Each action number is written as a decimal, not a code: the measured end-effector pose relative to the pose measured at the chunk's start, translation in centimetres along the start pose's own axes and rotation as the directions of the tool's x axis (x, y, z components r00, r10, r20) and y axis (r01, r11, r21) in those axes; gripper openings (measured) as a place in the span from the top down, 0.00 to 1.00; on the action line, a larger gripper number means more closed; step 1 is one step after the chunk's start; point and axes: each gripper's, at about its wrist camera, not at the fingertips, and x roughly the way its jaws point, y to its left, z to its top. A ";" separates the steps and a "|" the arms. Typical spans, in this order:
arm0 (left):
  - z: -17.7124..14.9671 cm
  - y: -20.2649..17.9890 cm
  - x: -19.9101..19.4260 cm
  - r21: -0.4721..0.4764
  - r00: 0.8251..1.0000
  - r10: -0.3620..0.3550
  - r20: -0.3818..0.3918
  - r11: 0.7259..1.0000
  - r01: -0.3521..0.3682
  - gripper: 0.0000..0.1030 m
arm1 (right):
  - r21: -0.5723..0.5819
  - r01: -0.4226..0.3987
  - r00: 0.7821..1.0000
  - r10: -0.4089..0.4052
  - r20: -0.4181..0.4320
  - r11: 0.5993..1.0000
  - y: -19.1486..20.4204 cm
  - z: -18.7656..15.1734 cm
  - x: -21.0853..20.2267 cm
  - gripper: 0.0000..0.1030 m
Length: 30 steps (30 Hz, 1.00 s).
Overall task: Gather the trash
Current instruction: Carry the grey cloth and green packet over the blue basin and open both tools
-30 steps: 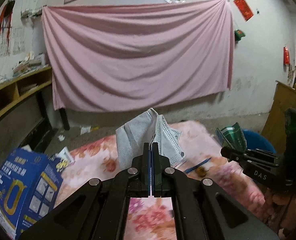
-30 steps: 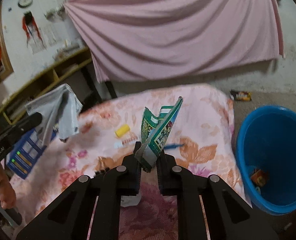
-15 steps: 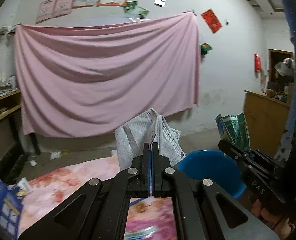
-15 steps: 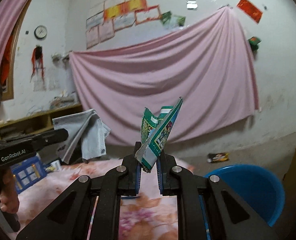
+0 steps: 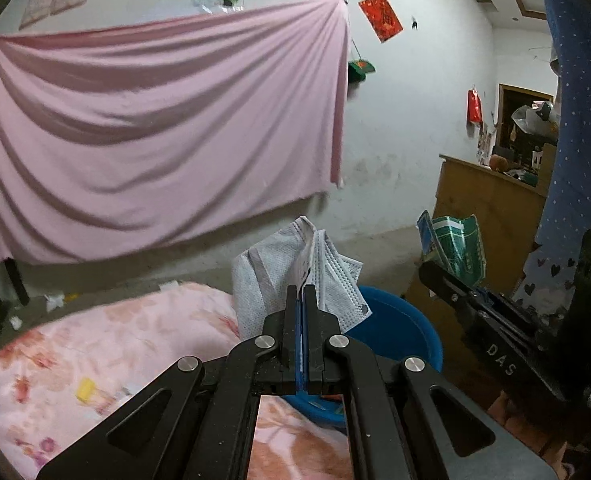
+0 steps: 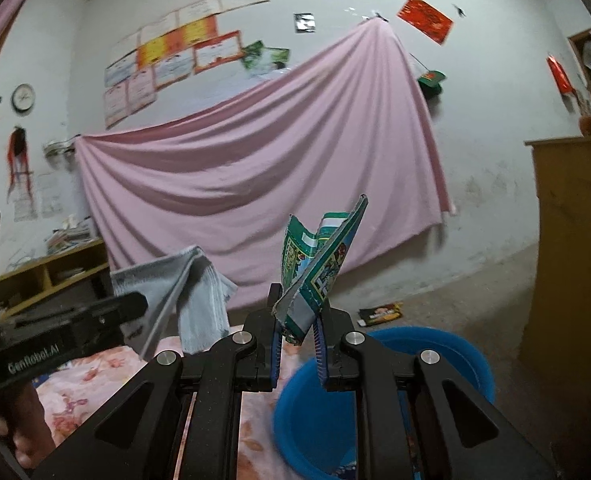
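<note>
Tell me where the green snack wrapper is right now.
The green snack wrapper sits pinched in the right gripper, held above the near rim of the blue basin, right of the face mask.

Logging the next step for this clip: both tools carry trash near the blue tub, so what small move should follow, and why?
Probably carry both a little farther over the blue tub before letting go. The right tool grips the green wrapper at the tub's near rim, and the left tool pinches the face masks beside the floral bedcover.
</note>
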 end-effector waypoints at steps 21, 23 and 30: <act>-1.8 0.1 6.5 -0.129 0.972 -0.062 -0.227 0.991 0.033 1.00 | 0.120 0.117 0.956 -0.079 -0.282 0.986 -5.2 -3.6 4.8 0.84; -1.8 0.2 6.5 -0.137 0.971 -0.064 -0.229 0.990 0.033 1.00 | 0.116 0.119 0.955 -0.081 -0.285 0.986 -5.1 -3.6 4.7 0.78; -1.8 0.1 6.4 -0.134 0.969 -0.056 -0.243 0.991 0.023 0.99 | 0.110 0.122 0.952 -0.085 -0.293 0.986 -5.2 -3.6 4.7 0.71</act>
